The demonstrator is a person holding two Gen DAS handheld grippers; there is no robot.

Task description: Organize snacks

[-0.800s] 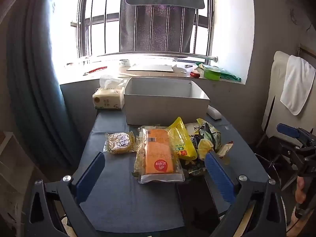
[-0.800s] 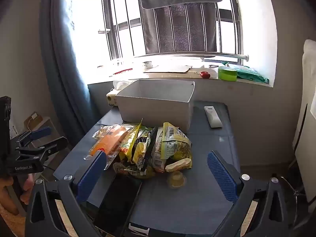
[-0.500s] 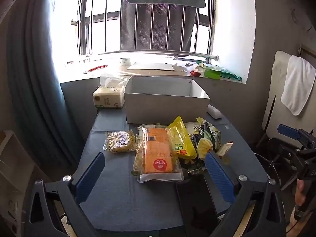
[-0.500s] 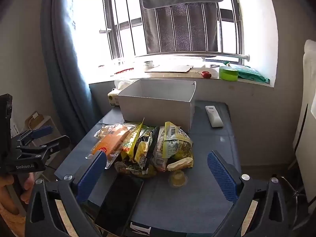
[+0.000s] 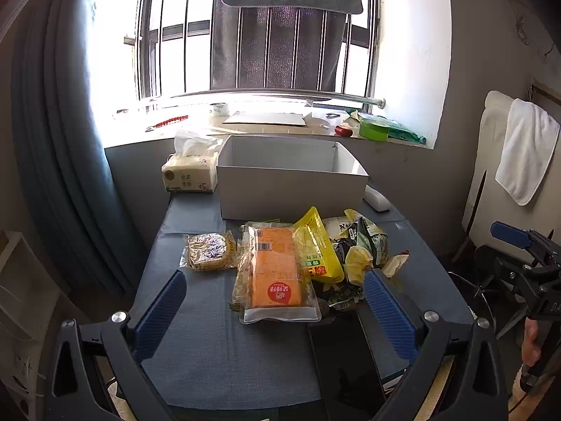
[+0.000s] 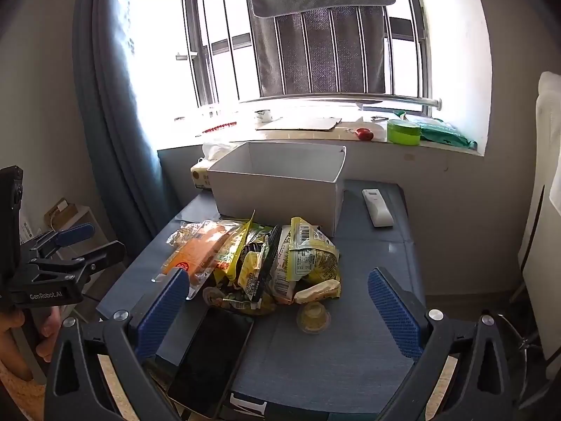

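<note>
Left wrist view: left gripper hovers spread above the table, level; right gripper likewise, facing the snacks.

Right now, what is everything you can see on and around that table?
white box: one, open top, far end of table
orange packet: one, clear wrap, front of snack pile
yellow pouch: one, right of the orange packet
foil-wrapped cake: one, golden, alone left of the pile
jelly cup: one, yellowish, beside the pile
tissue pack: one, cream, left of the box
remote: one, white, right of the box
phone: one, black, near edge
table: one, blue cloth
left hand-held gripper: open, blue pads
right hand-held gripper: open, blue pads
</note>
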